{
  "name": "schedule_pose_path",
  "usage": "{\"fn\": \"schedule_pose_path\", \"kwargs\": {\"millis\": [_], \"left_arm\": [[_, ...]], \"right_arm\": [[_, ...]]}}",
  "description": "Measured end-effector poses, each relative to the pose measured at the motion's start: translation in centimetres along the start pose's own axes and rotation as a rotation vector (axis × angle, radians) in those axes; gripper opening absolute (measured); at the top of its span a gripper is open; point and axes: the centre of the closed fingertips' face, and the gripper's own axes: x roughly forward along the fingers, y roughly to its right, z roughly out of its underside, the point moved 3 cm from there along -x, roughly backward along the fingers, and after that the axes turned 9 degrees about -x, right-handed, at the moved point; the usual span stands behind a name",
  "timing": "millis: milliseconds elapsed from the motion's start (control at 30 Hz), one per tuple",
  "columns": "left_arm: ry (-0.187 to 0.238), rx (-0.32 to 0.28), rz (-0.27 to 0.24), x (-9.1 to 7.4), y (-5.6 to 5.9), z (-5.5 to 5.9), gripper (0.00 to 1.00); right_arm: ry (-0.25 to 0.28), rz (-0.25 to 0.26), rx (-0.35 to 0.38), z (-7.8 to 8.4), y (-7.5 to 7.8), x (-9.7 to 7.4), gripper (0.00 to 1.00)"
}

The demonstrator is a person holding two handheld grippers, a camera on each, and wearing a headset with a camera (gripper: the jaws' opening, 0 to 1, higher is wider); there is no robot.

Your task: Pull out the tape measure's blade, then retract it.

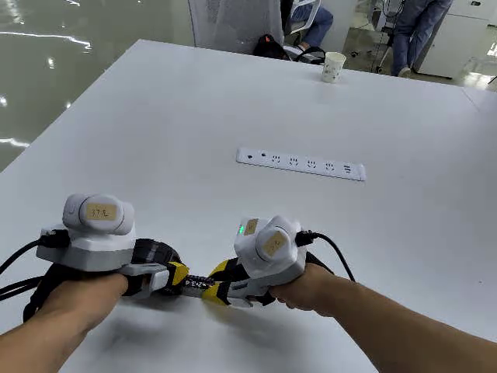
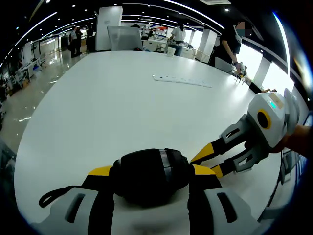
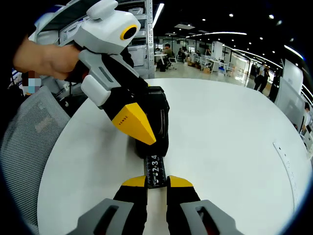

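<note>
At six o'clock on the surface [image 1: 233,101], our left tongs [image 2: 151,172] clamp the tape measure [image 3: 161,110]; our right tongs [image 3: 157,182] pinch its barely drawn blade [image 3: 154,169]. If that thin pinch slips, we expect the blade to snap back.

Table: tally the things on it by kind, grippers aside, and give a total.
tape measure: 1
power strip: 1
paper cup: 1
Total: 3
</note>
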Motion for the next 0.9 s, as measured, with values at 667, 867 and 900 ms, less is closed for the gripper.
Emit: {"fn": "schedule_pose_path", "kwargs": {"millis": [667,867,900], "left_arm": [[0.0,-0.005,0.001,0.0,0.1,-0.1,0.56],[0.001,-0.012,0.003,0.0,0.1,-0.1,0.56],[-0.002,-0.011,0.004,0.0,0.1,-0.1,0.57]], "right_arm": [[0.003,-0.003,-0.03,-1.8,0.1,1.9,0.11],[0.0,-0.004,-0.044,-1.9,0.1,1.8,0.11],[-0.001,-0.005,-0.045,-1.9,0.0,1.8,0.11]]}}
